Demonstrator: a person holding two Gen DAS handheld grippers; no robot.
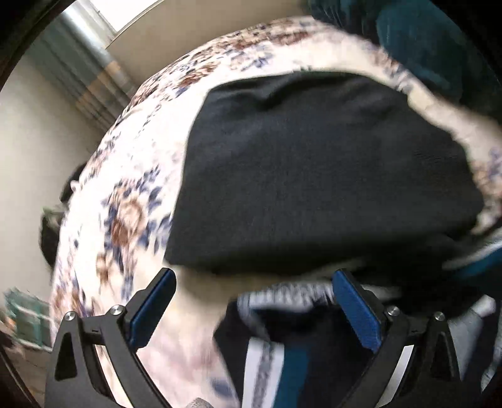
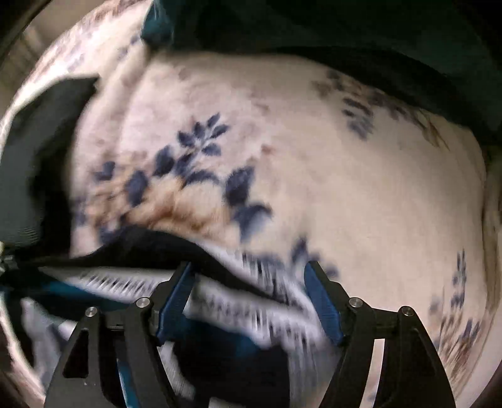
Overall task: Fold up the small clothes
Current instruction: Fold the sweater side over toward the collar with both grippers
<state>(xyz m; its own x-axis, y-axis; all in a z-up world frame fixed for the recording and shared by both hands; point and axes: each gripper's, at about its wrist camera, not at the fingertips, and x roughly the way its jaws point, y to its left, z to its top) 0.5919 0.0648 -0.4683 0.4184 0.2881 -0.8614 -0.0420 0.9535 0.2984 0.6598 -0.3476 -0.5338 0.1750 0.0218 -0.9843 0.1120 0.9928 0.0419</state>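
On the cream floral fleece blanket (image 1: 131,175) lay a folded black cloth (image 1: 320,175), shown whole only by the left wrist view; the right wrist view caught just its corner (image 2: 40,131). Nearer, a black garment with a white patterned band and teal panels (image 2: 238,301) lay crumpled and blurred. Both the left gripper (image 1: 254,301) and the right gripper (image 2: 248,295) stood wide open over it, gripping nothing. A dark teal fabric (image 2: 360,28) was cut off at the top.

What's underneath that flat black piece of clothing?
The black garment lies on a white blanket with blue and brown flowers, which shows around most of its edges. Whatever sits directly beneath the cloth is covered, so anything tucked under it cannot be seen.
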